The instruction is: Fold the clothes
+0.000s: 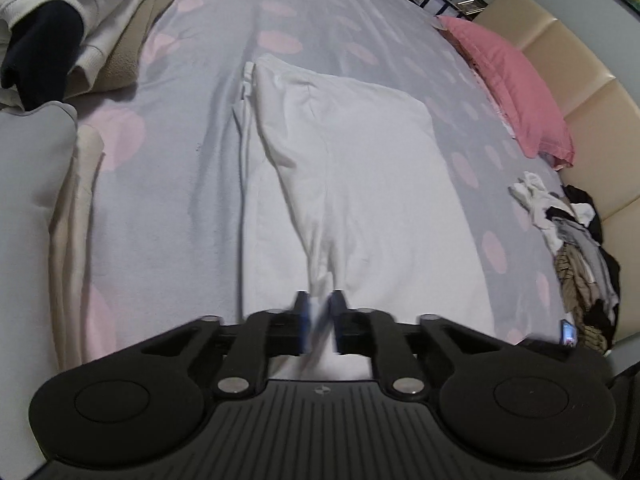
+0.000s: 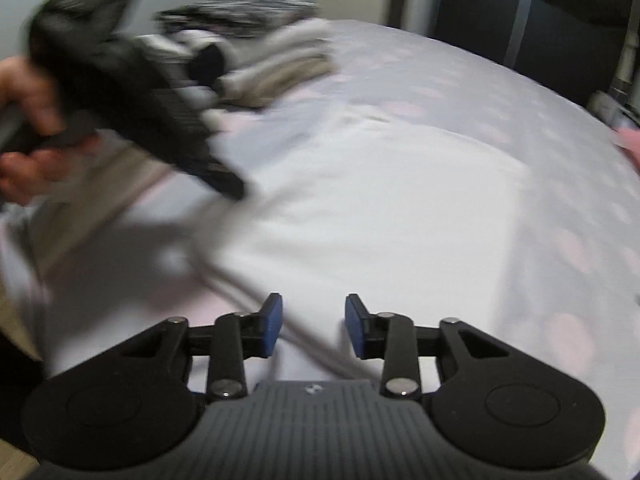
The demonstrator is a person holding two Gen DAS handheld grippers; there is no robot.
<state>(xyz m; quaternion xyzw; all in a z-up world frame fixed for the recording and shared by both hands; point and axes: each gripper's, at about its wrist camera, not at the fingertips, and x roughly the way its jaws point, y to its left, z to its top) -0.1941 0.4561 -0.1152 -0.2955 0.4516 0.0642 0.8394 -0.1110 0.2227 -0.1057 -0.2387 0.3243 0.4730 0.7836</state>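
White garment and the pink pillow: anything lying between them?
Only bare dotted bedsheet separates the white garment from the pink pillow, in the left wrist view.

White garment (image 1: 360, 184); lavender bedsheet (image 1: 180, 208), pink dots; pink pillow (image 1: 516, 84); beige headboard (image 1: 580, 80); gripper pads (image 2: 274, 324) blue.

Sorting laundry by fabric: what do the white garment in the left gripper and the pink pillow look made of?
White garment: thin, matte woven or knit cloth, likely cotton; it creases softly and bunches where the left gripper pinches it. Pink pillow: matte fabric cover with a stitched flange edge, probably cotton or a blend; the look leaves it open.
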